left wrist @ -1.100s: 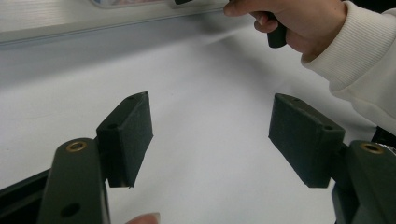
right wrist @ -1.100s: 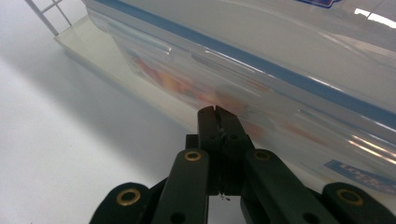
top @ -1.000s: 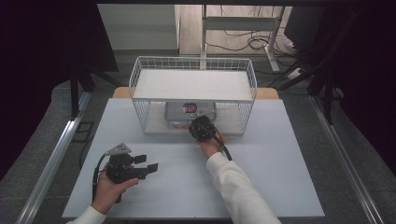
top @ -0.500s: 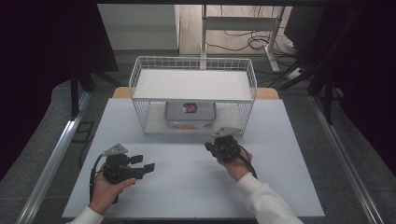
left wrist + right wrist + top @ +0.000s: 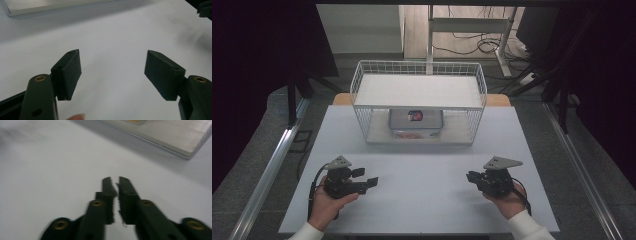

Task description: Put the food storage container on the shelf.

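Apparently the placing step was over: the box (image 5: 416, 121) sat on the lower shelf of the wire rack (image 5: 418, 108) at twelve o'clock. The left tongs (image 5: 366, 178) gaped empty at seven o'clock; the right tongs (image 5: 471, 176) were pressed together, empty, at five o'clock. Next probably called for resting.

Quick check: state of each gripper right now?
Left gripper: open, jaws wide apart, nothing between them, above the white table.
Right gripper: shut, jaws together, holding nothing.
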Tool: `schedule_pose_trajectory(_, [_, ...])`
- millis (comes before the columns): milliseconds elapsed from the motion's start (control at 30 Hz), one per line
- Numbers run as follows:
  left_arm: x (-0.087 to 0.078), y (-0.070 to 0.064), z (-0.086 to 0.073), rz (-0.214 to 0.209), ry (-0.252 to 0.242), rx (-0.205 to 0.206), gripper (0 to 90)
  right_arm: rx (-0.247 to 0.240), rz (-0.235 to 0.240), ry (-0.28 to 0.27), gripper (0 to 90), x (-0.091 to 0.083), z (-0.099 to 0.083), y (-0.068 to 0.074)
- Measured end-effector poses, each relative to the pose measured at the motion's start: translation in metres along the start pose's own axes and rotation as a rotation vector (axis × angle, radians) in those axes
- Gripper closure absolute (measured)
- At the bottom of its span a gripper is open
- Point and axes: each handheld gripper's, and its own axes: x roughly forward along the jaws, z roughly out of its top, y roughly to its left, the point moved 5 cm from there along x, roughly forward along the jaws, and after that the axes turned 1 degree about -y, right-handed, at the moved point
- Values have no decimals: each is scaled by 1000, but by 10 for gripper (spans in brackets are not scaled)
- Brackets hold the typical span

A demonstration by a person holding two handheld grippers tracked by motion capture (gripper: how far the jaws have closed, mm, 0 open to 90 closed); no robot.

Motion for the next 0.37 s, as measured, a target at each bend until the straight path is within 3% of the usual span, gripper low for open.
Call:
schedule_pose_trajectory(67, [1,-1,-1,4,6,9,291,5,-25,-17,464,-1,1,-1])
schedule_pose_trajectory(133, [1,0,-1,6,9,12,289,14,-25,-32,383,-1,3,-1])
schedule_pose_trajectory(367, [2,2,0,3,9,11,287,11,-33,-32,278,2,0,-4])
